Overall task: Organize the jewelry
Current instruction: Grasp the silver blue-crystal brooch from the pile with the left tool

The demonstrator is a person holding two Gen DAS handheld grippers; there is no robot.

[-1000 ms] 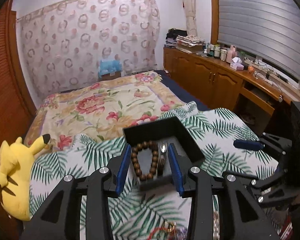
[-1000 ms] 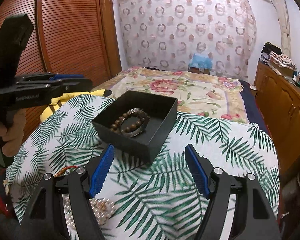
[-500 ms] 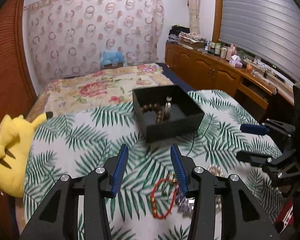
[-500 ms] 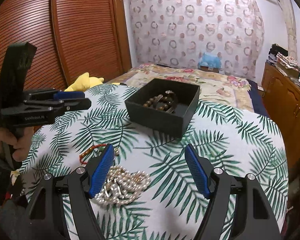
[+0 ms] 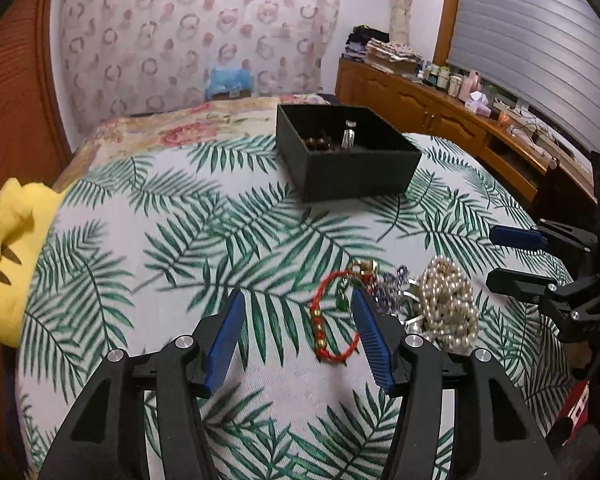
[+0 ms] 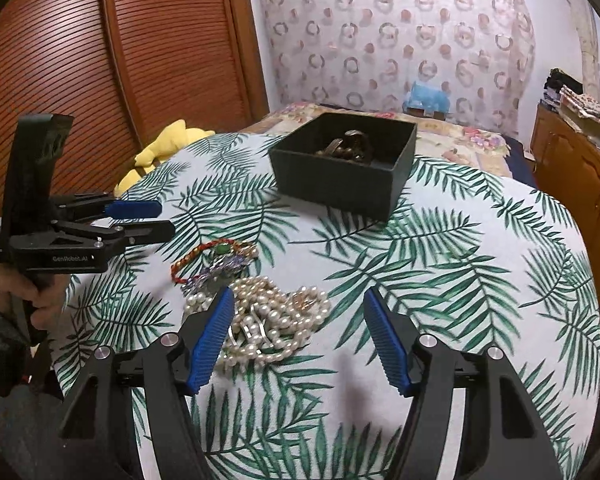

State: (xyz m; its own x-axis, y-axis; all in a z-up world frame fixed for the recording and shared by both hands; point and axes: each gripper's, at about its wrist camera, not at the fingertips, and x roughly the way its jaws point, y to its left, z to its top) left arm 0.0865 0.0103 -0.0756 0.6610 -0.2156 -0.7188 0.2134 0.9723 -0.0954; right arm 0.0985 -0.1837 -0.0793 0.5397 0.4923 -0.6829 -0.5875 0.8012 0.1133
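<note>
From the left wrist, the left gripper [image 5: 298,338] hangs with jaws opening and empty above the red cord bracelet with gold beads [image 5: 332,320], beside the heap of white pearl strands [image 5: 446,306]; the open black box [image 5: 348,152] sits farther back

From the right wrist, the right gripper [image 6: 300,336] is closing, unclamped, over the pearls [image 6: 268,320]

Left tool [image 5: 298,334] opening, right tool [image 6: 298,332] closing, both empty, angled downward.
</note>
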